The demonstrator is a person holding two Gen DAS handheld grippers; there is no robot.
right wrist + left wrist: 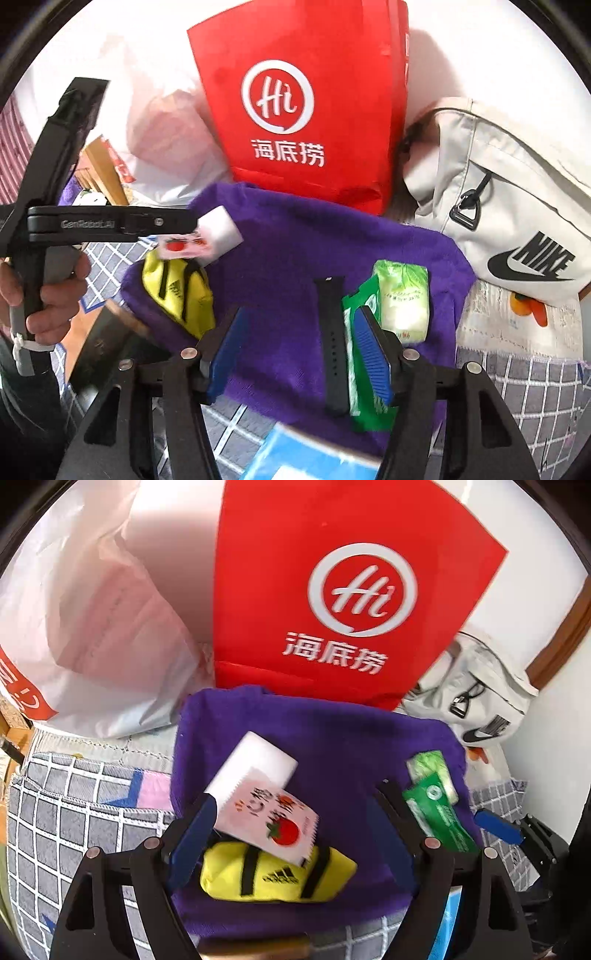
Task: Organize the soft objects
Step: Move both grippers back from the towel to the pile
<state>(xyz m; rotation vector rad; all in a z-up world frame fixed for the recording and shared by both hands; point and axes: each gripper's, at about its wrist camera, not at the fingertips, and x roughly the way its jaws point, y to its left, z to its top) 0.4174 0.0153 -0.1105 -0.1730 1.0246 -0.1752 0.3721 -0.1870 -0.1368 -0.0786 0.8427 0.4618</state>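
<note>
A purple towel (332,746) (295,240) lies on the bed with small items on it. My left gripper (295,823) hangs open over a pink tomato-print packet (269,819), which lies on a white sponge (266,760) and a yellow pouch (280,875); the packet's edge sits by the left finger. My right gripper (299,347) is open above a black watch strap (334,343). Its right finger overlaps a green packet (364,417) lying by a pale green tissue pack (404,302). A hand (55,302) holds the left gripper's handle.
A red paper bag (332,590) stands behind the towel, with a white plastic bag (92,627) to its left and a grey Nike bag (517,221) to its right. A checked quilt (74,812) surrounds the towel. A blue packet (295,458) lies at the near edge.
</note>
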